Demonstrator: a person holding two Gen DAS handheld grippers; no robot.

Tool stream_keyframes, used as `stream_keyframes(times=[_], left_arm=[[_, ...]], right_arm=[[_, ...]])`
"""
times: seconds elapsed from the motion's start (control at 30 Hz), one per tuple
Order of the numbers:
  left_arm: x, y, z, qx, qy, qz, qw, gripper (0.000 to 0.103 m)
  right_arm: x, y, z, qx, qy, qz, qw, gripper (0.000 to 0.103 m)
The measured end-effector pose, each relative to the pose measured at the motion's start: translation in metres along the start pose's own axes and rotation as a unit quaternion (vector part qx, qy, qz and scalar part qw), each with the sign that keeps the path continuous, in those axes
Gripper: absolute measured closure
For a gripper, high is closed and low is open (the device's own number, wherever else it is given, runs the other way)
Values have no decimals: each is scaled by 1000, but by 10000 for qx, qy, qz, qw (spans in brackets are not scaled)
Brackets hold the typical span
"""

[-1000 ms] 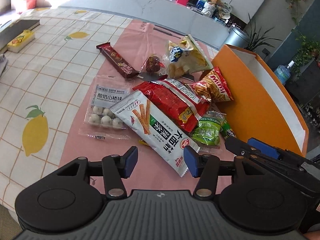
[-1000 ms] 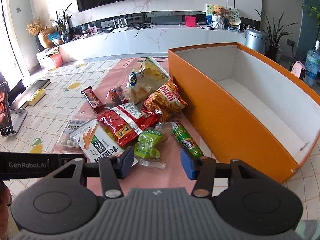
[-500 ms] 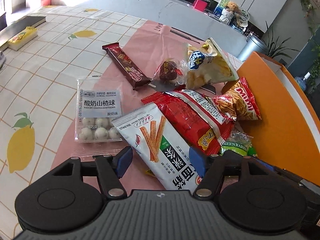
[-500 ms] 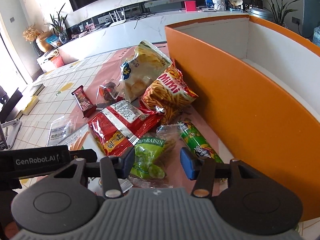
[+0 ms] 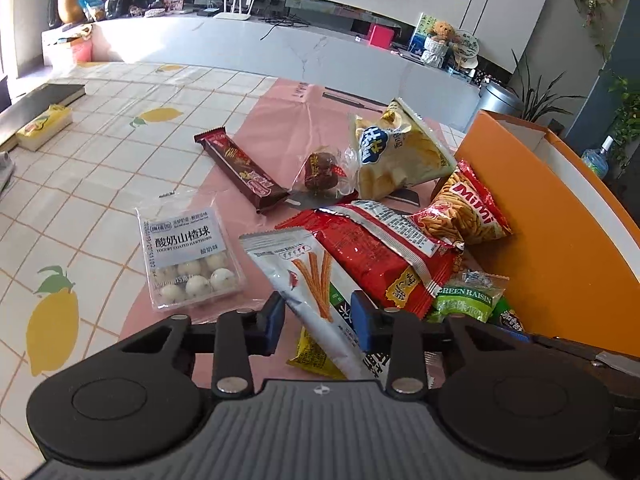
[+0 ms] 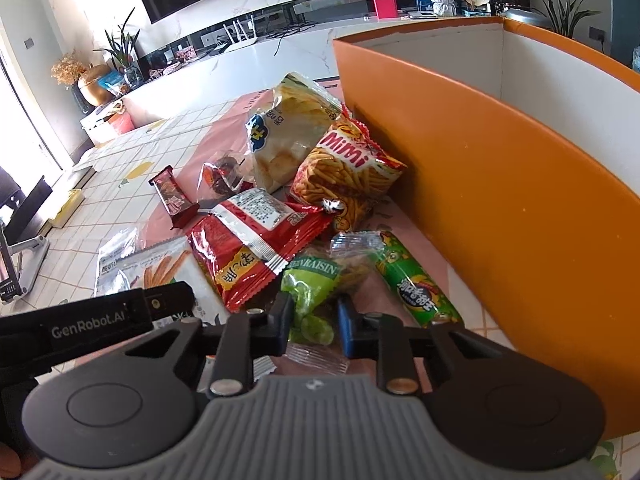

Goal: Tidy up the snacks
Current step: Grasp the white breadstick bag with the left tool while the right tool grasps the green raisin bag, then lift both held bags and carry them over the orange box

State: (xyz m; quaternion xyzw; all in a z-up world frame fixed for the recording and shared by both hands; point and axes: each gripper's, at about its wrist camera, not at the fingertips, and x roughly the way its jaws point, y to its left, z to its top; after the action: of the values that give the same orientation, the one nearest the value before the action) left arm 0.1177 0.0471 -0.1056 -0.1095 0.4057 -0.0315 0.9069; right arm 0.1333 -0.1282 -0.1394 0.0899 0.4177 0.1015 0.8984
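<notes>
Left wrist view: left gripper point(image 5: 318, 318) closing on the white stick-snack bag point(image 5: 308, 280); right gripper point(image 6: 313, 322) closing on the green raisin packet point(image 6: 310, 284). Orange box point(image 6: 500, 184) looks empty, every snack on the worktop point(image 5: 96, 184).

White breadstick packet point(image 5: 310, 280) lying flat, partly over a red snack bag point(image 5: 372, 248), green raisin pouch point(image 6: 310, 280) beside a green tube pack point(image 6: 416, 284), Mimi fries bag point(image 6: 344, 172) and yellow chip bag point(image 6: 288, 132) leaning together — all just beside the open orange box point(image 6: 500, 184), hawthorn ball tray point(image 5: 188, 256) and brown wafer bar point(image 5: 240, 168) apart on the pink mat.
</notes>
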Motion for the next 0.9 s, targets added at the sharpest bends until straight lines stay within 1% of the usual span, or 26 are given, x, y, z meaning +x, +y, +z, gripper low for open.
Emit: stream_keyframes(times=[0.13,0.23,0.33,0.43,0.5,0.6,0.67,0.7,0.77,0.83,0.9], left_arm=[[-10,0,4,-95,-29,-378,9992,77],[-14,1,5,-272,33,-770,9967,79],[-7,0,2,-435,285,-1106,9925,78],[-3,-3,-1,-376,294,-1009,9937,78],[1,-3,-3,-394,443,-964,9936,78],[7,3,-6,-664,662,-1021,9903,78],[8,4,-6,-695,677,-978,9905,78],[7,4,-6,-678,660,-952,9909,81],[6,6,-5,-708,652,-945,9909,84],[6,8,-4,-730,673,-958,9904,85],[5,8,-4,-718,674,-968,9904,86]], right_arm=[[-1,5,-2,-124,72,-46,9999,85],[-2,7,-5,-124,135,-16,9998,85],[-5,7,-10,-73,180,83,9998,85],[-5,9,-11,-110,167,55,9998,85],[-5,7,-11,-67,177,82,9998,85],[-4,6,-13,-49,193,95,9998,84],[-6,5,-14,-42,181,103,9998,81],[-5,5,-14,-33,184,115,9998,80],[-3,4,-13,26,217,116,9997,73],[-2,2,-12,91,214,130,9996,74],[-3,1,-11,99,175,151,9997,80]])
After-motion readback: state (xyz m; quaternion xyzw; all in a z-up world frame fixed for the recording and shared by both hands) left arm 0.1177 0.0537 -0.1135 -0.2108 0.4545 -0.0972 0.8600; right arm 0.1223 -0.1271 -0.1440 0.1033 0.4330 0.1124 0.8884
